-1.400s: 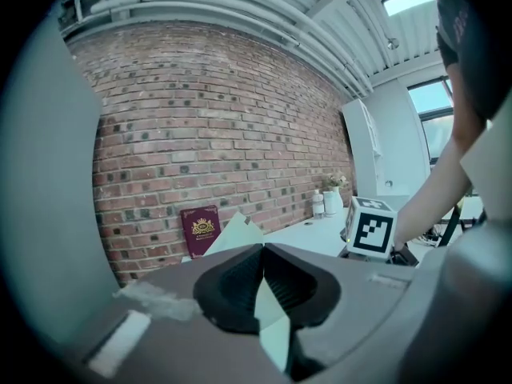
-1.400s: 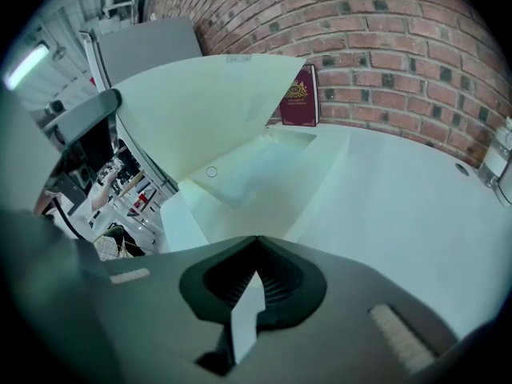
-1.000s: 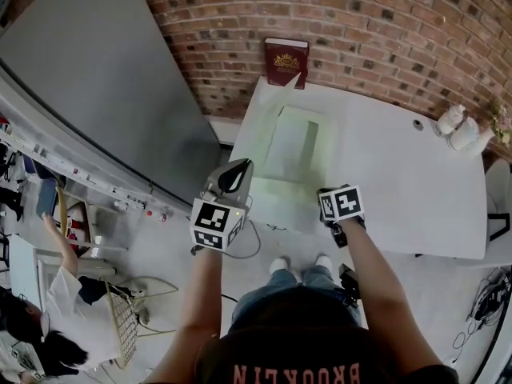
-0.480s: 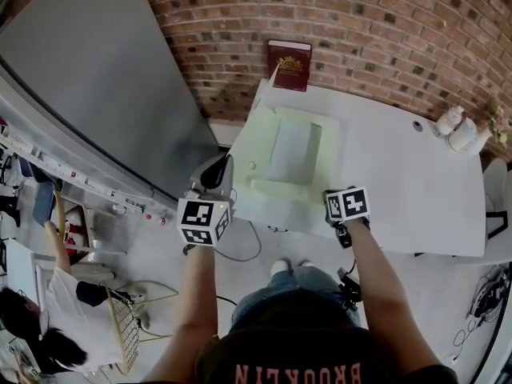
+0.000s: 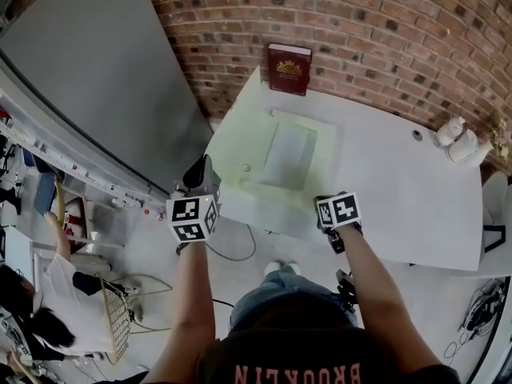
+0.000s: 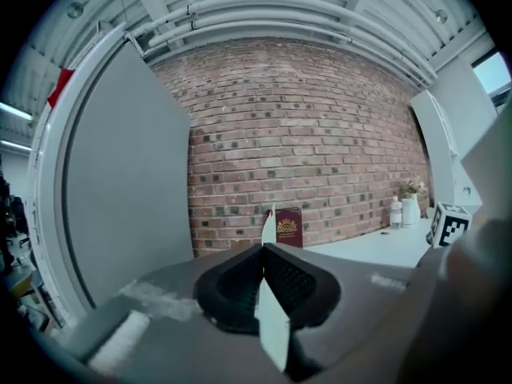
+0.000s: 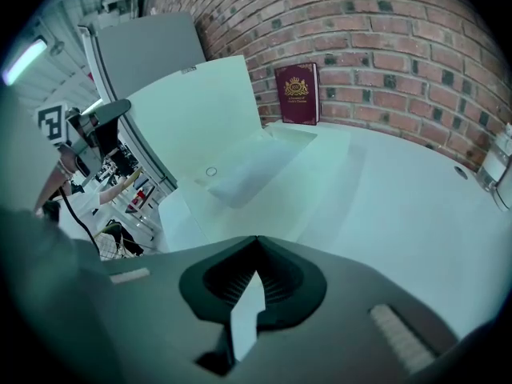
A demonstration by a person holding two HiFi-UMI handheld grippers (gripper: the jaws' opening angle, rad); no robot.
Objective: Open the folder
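Pale green folder [image 5: 276,154] is seen lying open at the left end of the white table [image 5: 400,182]. Its cover is swung out past the table's left edge and is clamped at its outer edge by the closed jaws of the left gripper [image 6: 262,282]. The right gripper [image 7: 254,286] is likewise closed on a thin sheet edge at the table's near side. A dark red book [image 5: 289,68] is propped against the brick wall [image 5: 384,30].

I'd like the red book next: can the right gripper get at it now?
Probably not: the right gripper is shut on the folder, and the red book stands beyond it against the wall.
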